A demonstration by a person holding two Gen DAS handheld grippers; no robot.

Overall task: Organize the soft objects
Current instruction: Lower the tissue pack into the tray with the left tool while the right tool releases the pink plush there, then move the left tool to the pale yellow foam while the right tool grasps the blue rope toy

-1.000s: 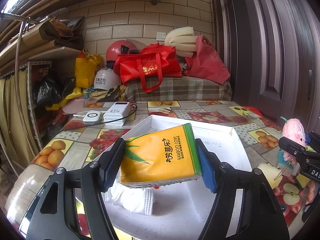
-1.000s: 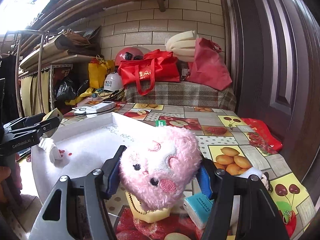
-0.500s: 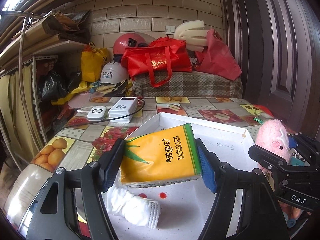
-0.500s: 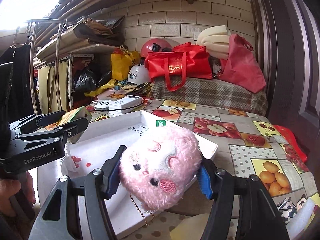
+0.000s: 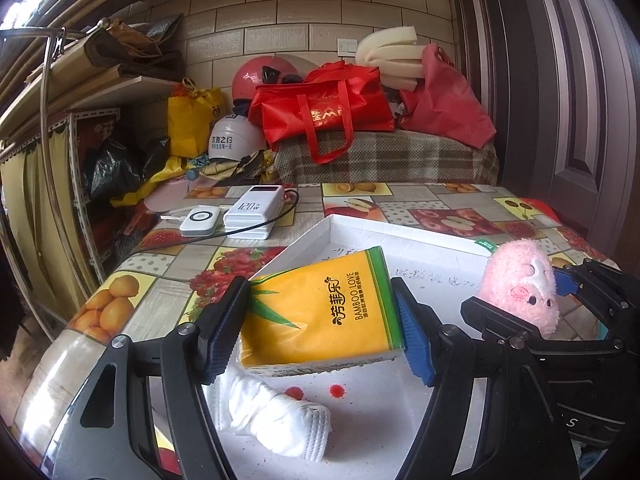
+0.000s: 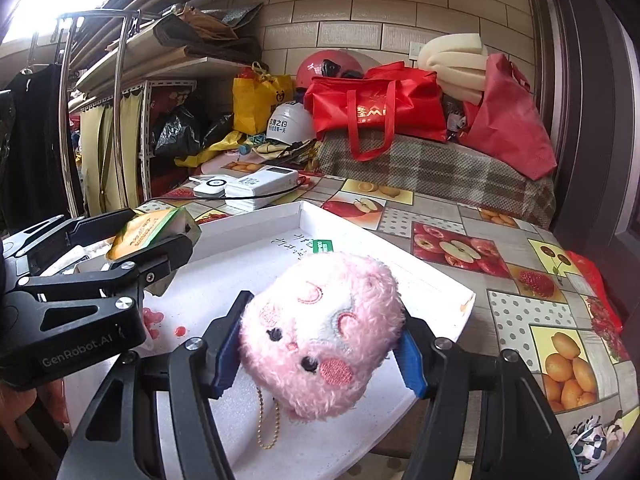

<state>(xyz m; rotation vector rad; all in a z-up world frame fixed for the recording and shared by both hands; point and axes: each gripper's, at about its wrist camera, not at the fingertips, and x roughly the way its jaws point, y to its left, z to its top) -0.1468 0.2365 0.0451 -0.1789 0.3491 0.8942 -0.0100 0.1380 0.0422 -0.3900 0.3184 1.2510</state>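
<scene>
White tray (image 5: 400, 232) on table, L jaws clamp tissue pack (image 5: 320, 312), R jaws clamp pink plush (image 6: 320, 332).

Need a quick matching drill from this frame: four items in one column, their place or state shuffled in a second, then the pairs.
Items
1. tissue pack
2. pink plush toy
3. white rolled cloth
4. power bank

Places/states
A. lying in the white tray
B. clamped in the right gripper
C. on the fruit-print tablecloth beyond the tray
D. clamped in the left gripper

Pairs: 1-D, 2-B, 3-A, 4-C
</scene>
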